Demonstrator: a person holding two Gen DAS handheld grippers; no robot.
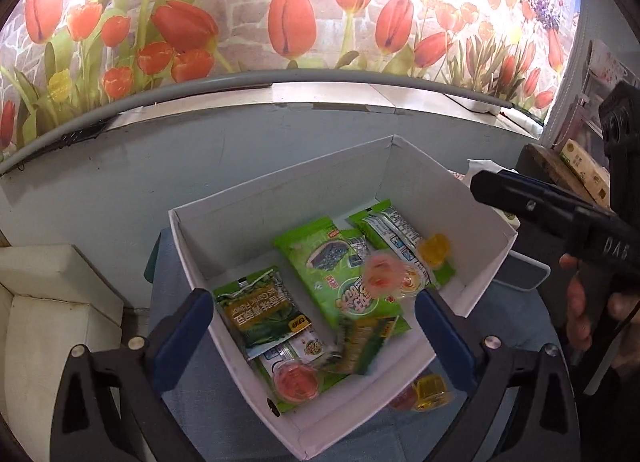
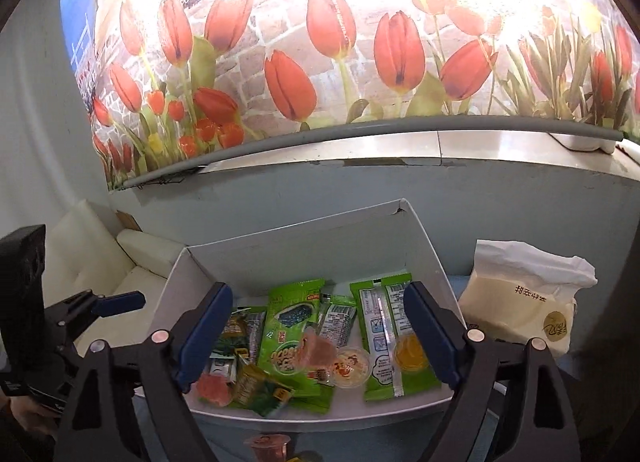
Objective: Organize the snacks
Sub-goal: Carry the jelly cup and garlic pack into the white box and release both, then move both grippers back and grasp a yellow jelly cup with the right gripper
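A white cardboard box [image 1: 280, 182] [image 2: 304, 246] holds several green snack packets and jelly cups. Among them are a seaweed packet [image 1: 320, 258] [image 2: 290, 322], a pea packet [image 1: 260, 306] and a yellow jelly cup [image 1: 434, 248] [image 2: 410, 352]. My left gripper [image 1: 312, 310] stands open over the box's near side. Below its jaws a small green packet [image 1: 362, 346] [image 2: 256, 382] shows blurred, touching neither pad. My right gripper [image 2: 318, 302] is open above the box, with a blurred pink jelly cup [image 2: 316, 350] [image 1: 380, 276] loose beneath it.
Outside the box's near wall, on the blue cloth, lie a yellow jelly cup [image 1: 430, 392] and a pink one [image 2: 266, 446]. A cream tissue pack [image 2: 520, 302] stands right of the box. A white sofa [image 1: 52, 302] is at the left, a tulip-print wall behind.
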